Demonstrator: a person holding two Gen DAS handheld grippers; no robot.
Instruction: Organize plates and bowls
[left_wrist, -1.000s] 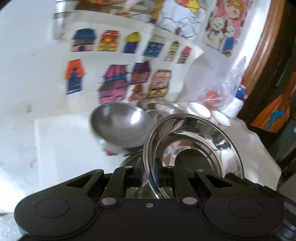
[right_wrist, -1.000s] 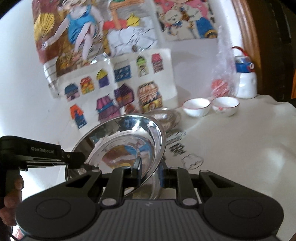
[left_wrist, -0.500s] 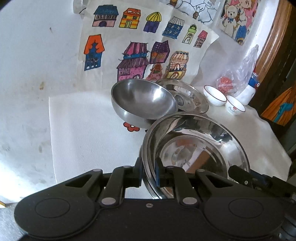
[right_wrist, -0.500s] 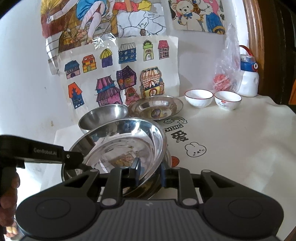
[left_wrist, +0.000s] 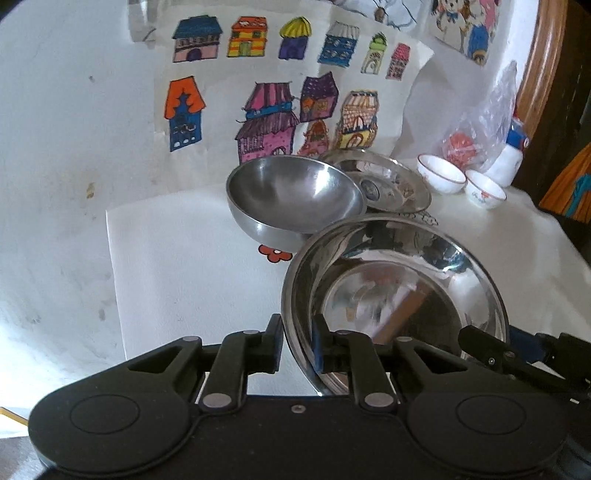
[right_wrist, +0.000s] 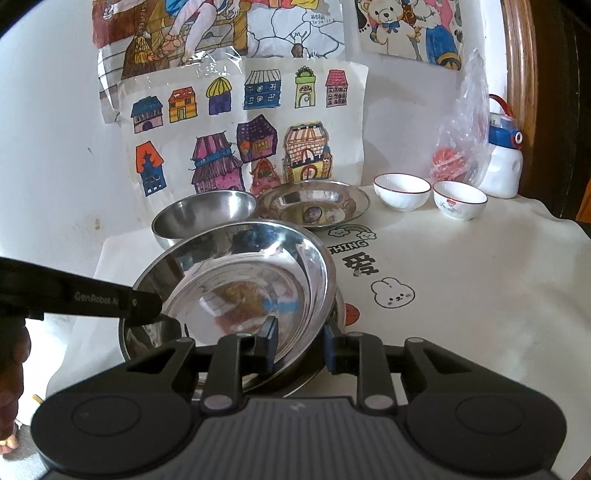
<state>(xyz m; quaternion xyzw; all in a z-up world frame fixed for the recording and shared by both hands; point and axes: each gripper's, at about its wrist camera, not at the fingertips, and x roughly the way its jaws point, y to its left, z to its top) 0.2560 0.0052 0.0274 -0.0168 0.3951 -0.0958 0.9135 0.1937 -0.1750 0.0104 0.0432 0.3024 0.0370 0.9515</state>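
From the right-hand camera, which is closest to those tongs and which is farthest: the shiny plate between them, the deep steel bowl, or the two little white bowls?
1. Shiny plate: its rim sits between the right tongs, whose jaws are opening.
2. Deep steel bowl: behind the plate, to the left.
3. Two white bowls: far back on the right, side by side; too close to rank against each other.

The left tool (left_wrist: 297, 345), its jaws opening, straddles the near rim of a shiny steel plate (left_wrist: 399, 291) on the white tabletop (left_wrist: 184, 266), with the right tool (left_wrist: 480, 345) at the plate's right edge and a steel bowl (left_wrist: 295, 199) behind beside another steel plate (left_wrist: 399, 184).
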